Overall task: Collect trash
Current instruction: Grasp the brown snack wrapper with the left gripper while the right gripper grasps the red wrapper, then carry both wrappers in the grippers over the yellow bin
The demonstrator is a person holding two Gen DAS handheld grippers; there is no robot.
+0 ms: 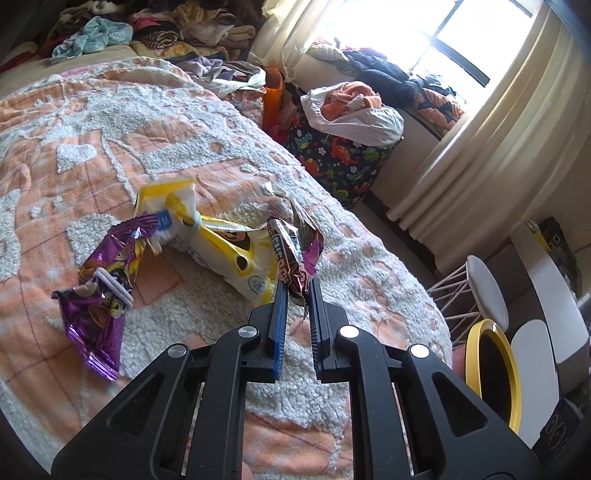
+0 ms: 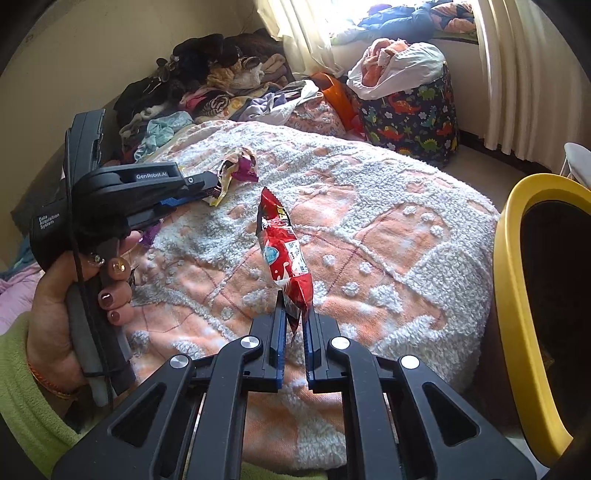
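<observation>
My left gripper [image 1: 296, 286] is shut on a brown and purple snack wrapper [image 1: 291, 254], held just above the orange and white bedspread [image 1: 110, 140]. Behind it lie a white and yellow packet [image 1: 225, 251] and a purple wrapper [image 1: 103, 295]. My right gripper [image 2: 294, 308] is shut on a red snack wrapper [image 2: 282, 243], which stands up from the jaws above the bed. The left gripper [image 2: 207, 188] also shows in the right wrist view with its wrapper [image 2: 238, 168]. A yellow-rimmed bin [image 2: 517, 295] is at the right; it also shows in the left wrist view [image 1: 491, 369].
A dinosaur-print laundry basket [image 1: 340, 158] with clothes stands by the window. Piled clothes [image 1: 166, 33] cover the far end of the bed. White chairs [image 1: 484, 288] and a white table [image 1: 554, 295] stand at the right. Curtains [image 1: 491, 147] hang beside the window.
</observation>
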